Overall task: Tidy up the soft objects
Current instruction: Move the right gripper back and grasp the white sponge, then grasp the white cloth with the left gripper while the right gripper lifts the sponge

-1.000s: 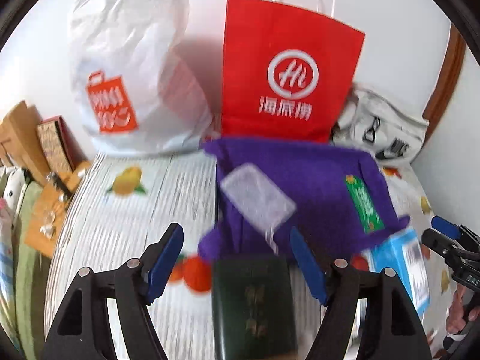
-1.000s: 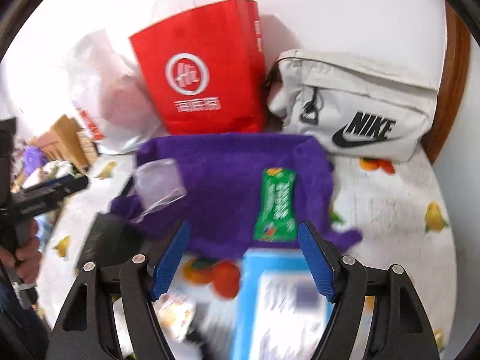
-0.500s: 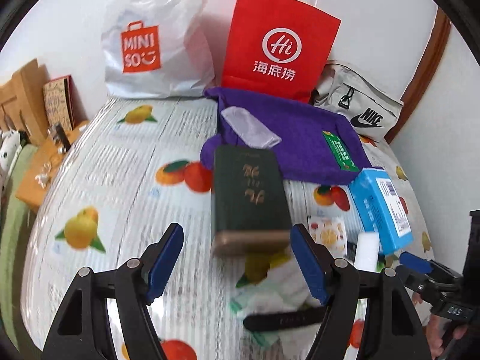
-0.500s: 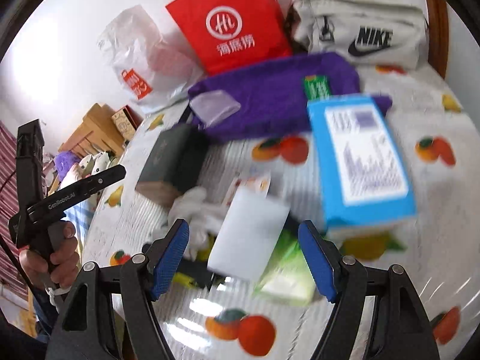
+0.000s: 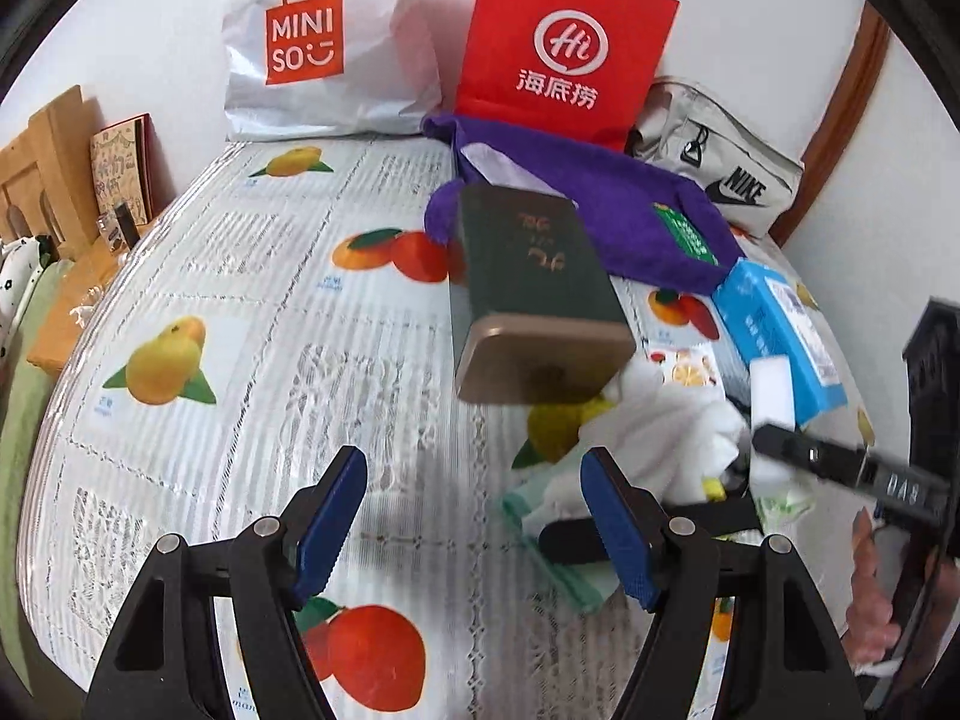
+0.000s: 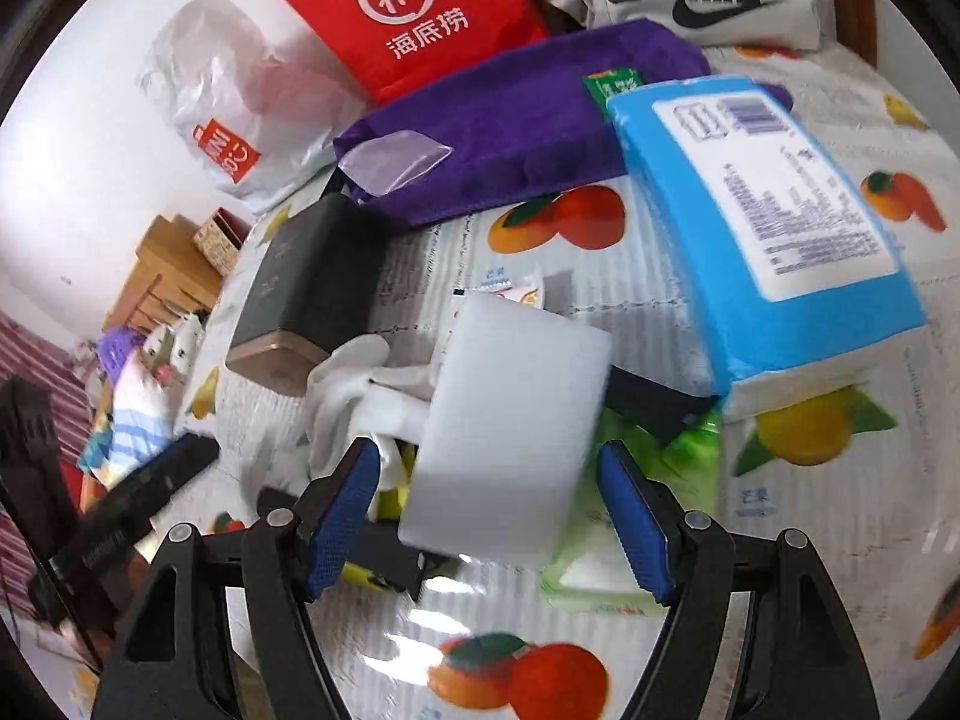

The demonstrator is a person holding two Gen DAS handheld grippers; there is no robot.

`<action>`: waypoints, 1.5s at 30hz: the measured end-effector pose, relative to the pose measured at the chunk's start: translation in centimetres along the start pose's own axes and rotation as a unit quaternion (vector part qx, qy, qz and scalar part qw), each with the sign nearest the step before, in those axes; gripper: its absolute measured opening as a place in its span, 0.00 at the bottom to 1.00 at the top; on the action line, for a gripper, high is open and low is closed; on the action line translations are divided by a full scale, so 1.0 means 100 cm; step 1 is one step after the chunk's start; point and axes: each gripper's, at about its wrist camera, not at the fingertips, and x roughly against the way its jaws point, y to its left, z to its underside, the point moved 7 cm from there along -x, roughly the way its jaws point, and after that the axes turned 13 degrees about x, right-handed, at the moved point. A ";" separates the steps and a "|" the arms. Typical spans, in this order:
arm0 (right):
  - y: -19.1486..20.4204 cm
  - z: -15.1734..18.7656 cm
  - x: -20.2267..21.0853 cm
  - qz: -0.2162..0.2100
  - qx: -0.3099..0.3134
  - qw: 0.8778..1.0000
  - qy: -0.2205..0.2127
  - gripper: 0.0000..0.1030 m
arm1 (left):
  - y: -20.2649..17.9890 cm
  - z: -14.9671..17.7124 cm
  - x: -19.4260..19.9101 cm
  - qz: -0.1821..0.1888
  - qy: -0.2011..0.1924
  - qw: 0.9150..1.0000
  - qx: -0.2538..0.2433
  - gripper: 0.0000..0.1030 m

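Right hand-held gripper (image 6: 489, 525) sits low over the pile, blue pads spread wide and gripping nothing. Dead ahead, almost between those pads, there's the white foam sponge block (image 6: 510, 420), propped at a tilt on the heap, its near end dipping into the gap. Its long axis runs away from the gripper, roughly along the fingers, so the short width faces the pads. That's the line-up that matters: straight in front, a hair left of centre, and the opening looks wider than the block.

Under and beside it, a crumpled white cloth (image 6: 354, 384) spills to the left, and a green wet-wipes pack (image 6: 606, 576) pokes out on the right, just under the right pad. The blue tissue pack (image 6: 774, 228) lies further back on the right, touching the heap's edge.

Over to the left hand-held gripper (image 5: 474, 519): pads apart too, empty, hovering above bare fruit-print tablecloth (image 5: 252, 312) on the desk. The same sponge block (image 5: 773, 390) shows well off to its right, with the dark green box (image 5: 528, 276) nearer in front.

So the right one is clearly the closer hand. My read: a short push forward and a close would take the sponge; the risk is pinching the wipes pack along with it.
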 end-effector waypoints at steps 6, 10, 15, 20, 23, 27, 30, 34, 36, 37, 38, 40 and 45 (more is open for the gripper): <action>0.013 -0.005 0.007 0.016 0.044 0.999 -0.014 0.48 | -0.005 0.006 0.001 0.020 0.002 1.000 -0.008 0.70; 0.021 -0.003 0.028 0.025 0.069 0.997 -0.036 0.48 | -0.014 0.013 -0.001 0.022 0.006 1.000 -0.018 0.70; 0.013 0.007 0.064 0.048 0.082 0.993 -0.066 0.48 | -0.025 0.024 -0.003 0.023 0.013 0.999 -0.033 0.70; -0.012 0.025 0.092 0.085 0.079 0.990 -0.077 0.48 | -0.032 0.036 -0.005 0.024 0.020 0.999 -0.038 0.70; -0.033 0.037 0.103 0.108 0.070 0.989 -0.076 0.48 | -0.040 0.044 -0.006 0.032 0.023 0.998 -0.047 0.70; -0.061 0.053 0.108 0.126 0.047 0.988 -0.069 0.48 | -0.048 0.048 -0.007 0.023 0.018 0.997 -0.068 0.70; -0.075 0.064 0.107 0.126 0.028 0.989 -0.066 0.48 | -0.041 0.040 -0.010 0.020 0.017 0.999 -0.040 0.70; -0.087 0.071 0.103 0.127 0.014 0.990 -0.059 0.48 | -0.035 0.030 -0.019 0.011 0.015 1.000 -0.019 0.70; -0.090 0.073 0.102 0.128 0.014 0.990 -0.058 0.48 | -0.033 0.027 -0.026 0.002 0.016 1.000 -0.017 0.67; -0.090 0.074 0.101 0.128 0.015 0.990 -0.057 0.49 | -0.033 0.027 -0.029 0.004 0.019 1.000 -0.016 0.67; -0.092 0.074 0.099 0.129 0.015 0.990 -0.054 0.49 | -0.032 0.027 -0.032 0.006 0.022 1.000 -0.013 0.64; -0.095 0.075 0.096 0.135 0.015 0.990 -0.048 0.49 | -0.032 0.027 -0.037 0.012 0.026 1.000 -0.007 0.59; -0.099 0.080 0.087 0.141 0.020 0.989 -0.034 0.49 | -0.032 0.032 -0.041 0.018 0.021 1.000 -0.014 0.41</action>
